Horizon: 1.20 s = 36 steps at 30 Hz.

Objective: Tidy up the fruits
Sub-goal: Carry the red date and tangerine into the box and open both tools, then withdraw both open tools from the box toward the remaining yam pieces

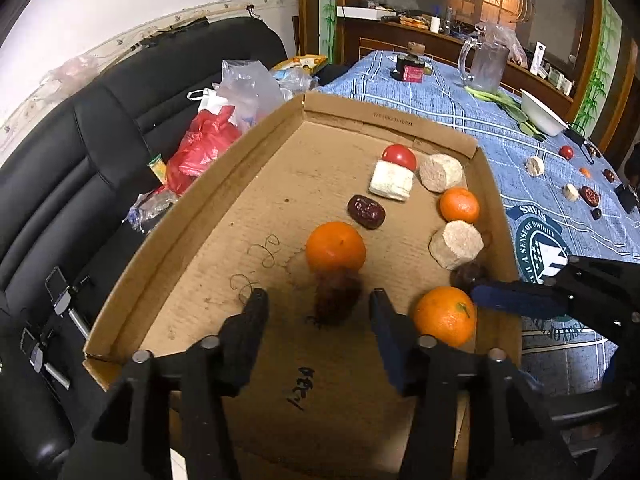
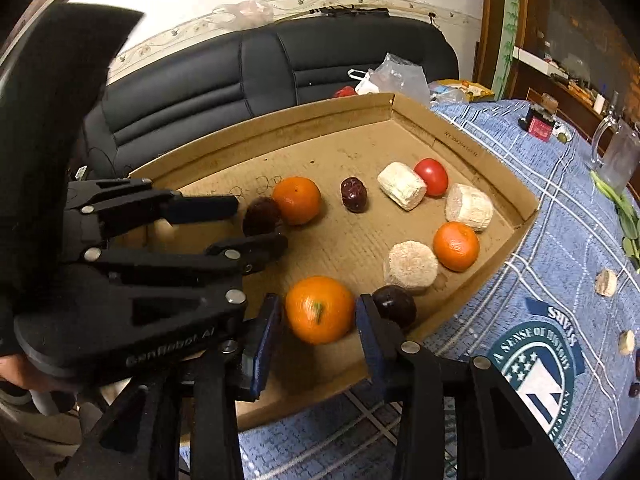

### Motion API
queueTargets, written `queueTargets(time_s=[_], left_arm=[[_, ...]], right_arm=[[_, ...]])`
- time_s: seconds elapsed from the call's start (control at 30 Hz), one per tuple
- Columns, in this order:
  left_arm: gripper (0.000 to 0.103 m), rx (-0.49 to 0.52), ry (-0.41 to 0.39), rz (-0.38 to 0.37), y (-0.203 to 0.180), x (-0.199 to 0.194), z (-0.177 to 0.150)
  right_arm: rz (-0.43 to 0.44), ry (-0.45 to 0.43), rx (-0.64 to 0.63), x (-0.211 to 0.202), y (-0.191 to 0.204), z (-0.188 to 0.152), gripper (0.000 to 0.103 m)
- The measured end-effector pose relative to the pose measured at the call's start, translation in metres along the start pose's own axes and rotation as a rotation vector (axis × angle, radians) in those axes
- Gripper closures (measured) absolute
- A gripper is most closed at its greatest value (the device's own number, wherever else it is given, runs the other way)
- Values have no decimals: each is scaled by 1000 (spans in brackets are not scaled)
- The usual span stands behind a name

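Note:
A shallow cardboard tray (image 1: 192,216) holds three oranges, a tomato (image 1: 399,157), dark red dates and pale round chunks. My left gripper (image 1: 318,300) stands open over the tray floor. A blurred dark red date (image 1: 336,296) lies between its fingers, and neither pad touches it. An orange (image 1: 335,246) sits just beyond that date. My right gripper (image 2: 318,306) is open around another orange (image 2: 319,310), which rests on the tray near the front right wall, with slim gaps at the pads. A dark round fruit (image 2: 394,304) sits just right of its right finger. The left gripper (image 2: 248,224) also shows in the right wrist view, astride the date (image 2: 262,216).
The tray lies on a blue checked tablecloth (image 1: 440,96) with several loose fruits and chunks at the far right (image 1: 572,192). A glass jug (image 1: 486,64), a white bowl (image 1: 542,114) and a small jar (image 1: 412,66) stand farther back. A black sofa (image 1: 100,128) with plastic bags (image 1: 208,140) borders the tray's left.

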<state>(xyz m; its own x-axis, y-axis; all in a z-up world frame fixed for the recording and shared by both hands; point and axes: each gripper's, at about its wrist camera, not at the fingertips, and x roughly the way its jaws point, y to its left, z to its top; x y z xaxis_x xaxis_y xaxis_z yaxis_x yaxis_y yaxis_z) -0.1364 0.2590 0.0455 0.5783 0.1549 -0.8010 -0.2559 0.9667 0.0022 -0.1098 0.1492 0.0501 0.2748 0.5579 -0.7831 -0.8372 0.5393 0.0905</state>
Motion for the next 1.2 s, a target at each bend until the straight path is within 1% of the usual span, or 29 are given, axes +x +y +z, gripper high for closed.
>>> queueTargets(time_s=[0.13, 0.17, 0.27, 0.3, 0.37, 0.43, 0.57, 0.63, 0.7, 0.9, 1.0, 1.2], left_arm=[[45, 14, -30, 22, -6, -9, 3], [41, 17, -48, 31, -9, -14, 5], [29, 21, -90, 21, -19, -25, 11], [27, 24, -107, 24, -23, -28, 13], [27, 35, -140, 27, -35, -34, 18], [26, 44, -157, 16, -49, -37, 24], [21, 54, -170, -30, -76, -37, 31], [21, 69, -171, -51, -94, -35, 33], [21, 85, -166, -67, -108, -32, 35], [21, 112, -154, -111, -148, -23, 39], [21, 122, -154, -113, -166, -19, 40], [21, 149, -120, -154, -193, -8, 46]], right_arm=[[-6, -35, 8, -19, -3, -5, 52], [-11, -51, 14, -26, -5, -7, 51], [-22, -89, 43, -44, -17, -11, 40], [-34, -107, 61, -53, -23, -14, 39], [-46, -129, 93, -64, -35, -20, 39], [-77, -148, 137, -75, -52, -25, 39], [-118, -178, 236, -96, -86, -40, 38], [-147, -184, 268, -105, -101, -49, 37], [-176, -190, 302, -110, -113, -58, 36], [-226, -211, 412, -127, -147, -83, 36], [-239, -215, 443, -131, -157, -92, 36], [-288, -210, 483, -139, -178, -109, 36]])
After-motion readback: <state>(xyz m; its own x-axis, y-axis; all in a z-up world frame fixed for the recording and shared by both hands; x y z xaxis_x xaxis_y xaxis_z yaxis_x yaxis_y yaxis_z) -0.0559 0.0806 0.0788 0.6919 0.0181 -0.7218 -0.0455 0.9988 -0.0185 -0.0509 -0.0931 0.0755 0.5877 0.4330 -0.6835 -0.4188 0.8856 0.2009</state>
